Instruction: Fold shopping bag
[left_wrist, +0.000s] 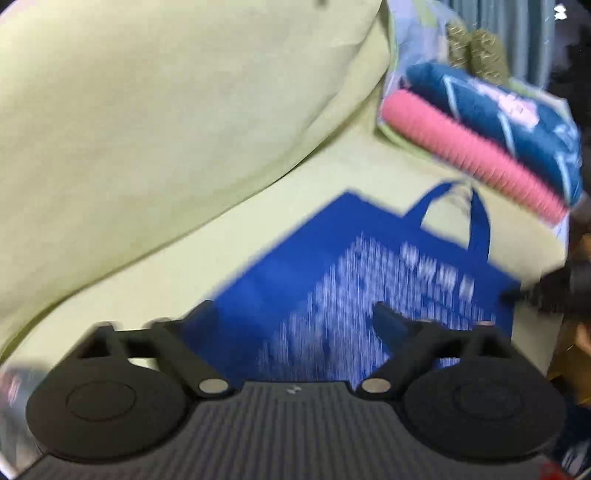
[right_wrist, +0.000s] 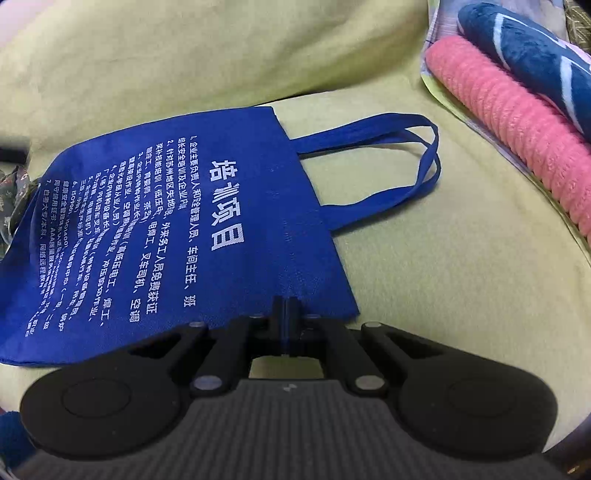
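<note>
A blue shopping bag (right_wrist: 177, 229) with white printed text lies flat on a pale green sheet (right_wrist: 461, 277), its two handles (right_wrist: 424, 166) spread out to the right. My right gripper (right_wrist: 286, 314) is shut on the bag's near edge close to its top corner. In the left wrist view the bag (left_wrist: 332, 280) is blurred and lies just ahead of my left gripper (left_wrist: 291, 314), whose jaws stand wide open over the bag's near part, holding nothing. The other gripper shows dark at the bag's right edge (left_wrist: 546, 288).
A pale green pillow (left_wrist: 166, 110) rises behind the bag. Folded pink (right_wrist: 517, 122) and dark blue (right_wrist: 535, 62) blankets are stacked at the far right. Some patterned dark fabric (right_wrist: 14, 199) lies by the bag's left edge.
</note>
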